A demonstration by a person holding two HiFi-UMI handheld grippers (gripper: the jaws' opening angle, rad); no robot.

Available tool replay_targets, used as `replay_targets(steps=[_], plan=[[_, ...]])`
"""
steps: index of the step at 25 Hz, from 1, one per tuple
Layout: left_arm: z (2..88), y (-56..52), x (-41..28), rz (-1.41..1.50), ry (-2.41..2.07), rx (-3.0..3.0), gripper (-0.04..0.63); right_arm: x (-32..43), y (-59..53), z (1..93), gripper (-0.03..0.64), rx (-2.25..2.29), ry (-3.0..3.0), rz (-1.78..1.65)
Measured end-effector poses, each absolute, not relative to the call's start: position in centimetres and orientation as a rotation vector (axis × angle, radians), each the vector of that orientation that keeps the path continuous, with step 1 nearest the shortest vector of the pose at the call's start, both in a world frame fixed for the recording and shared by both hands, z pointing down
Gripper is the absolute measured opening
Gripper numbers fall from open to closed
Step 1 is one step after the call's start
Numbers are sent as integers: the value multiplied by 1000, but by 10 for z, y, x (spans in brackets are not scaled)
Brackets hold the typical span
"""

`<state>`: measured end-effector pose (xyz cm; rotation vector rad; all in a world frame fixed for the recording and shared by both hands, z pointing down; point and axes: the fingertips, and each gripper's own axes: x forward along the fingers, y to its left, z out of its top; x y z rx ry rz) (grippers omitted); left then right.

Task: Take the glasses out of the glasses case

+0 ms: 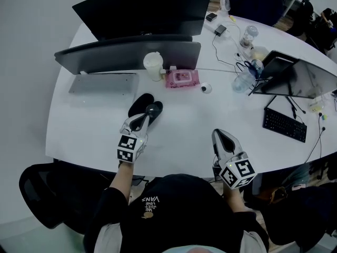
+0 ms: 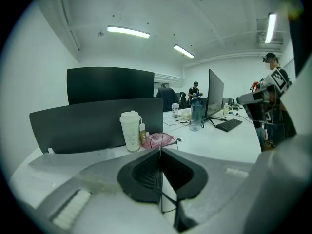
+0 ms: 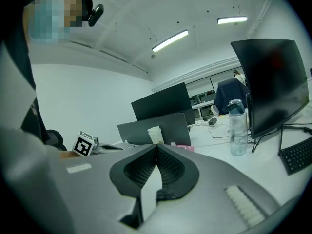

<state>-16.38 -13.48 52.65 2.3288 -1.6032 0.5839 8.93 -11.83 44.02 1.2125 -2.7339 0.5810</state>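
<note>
Grey with black ribbed pads, the left gripper (image 2: 160,152) has its jaws pressed together on a thin dark wire, seemingly the frame of the glasses (image 1: 152,109). Left of centre in the head view, its tips sit at the black glasses case (image 1: 138,104), which looks open on the white desk (image 1: 184,136), with one round lens showing just beyond them. The right gripper (image 3: 156,147), at lower right, is closed on nothing and well apart. The glasses look light, thin and easily bent, their lenses prone to scratching. The frame or bridge seems the safer hold, pinched lightly.
</note>
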Motion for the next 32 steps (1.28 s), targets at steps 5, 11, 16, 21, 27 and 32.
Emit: replay_targets(steps=[5,11,16,21,27,32], plan=[[514,-122,-155,544,-1641,2320,9,92,-117,441,-2,1154,-2756,579],[498,-108,-143,500,-1697,2308,9,96,-115,440,0,1081,-2788,573],[490,-98,-135,473,-1738,2300,9,100,-113,439,-2,1035,-2803,575],[491,-82,-126,463,-1762,2284,9,103,-108,441,0,983,-2822,567],[485,-61,-117,422,-1803,2252,9,102,-99,441,-2,912,-2843,564],[485,-39,-114,405,-1845,2213,9,102,-87,442,-2,855,-2855,558]])
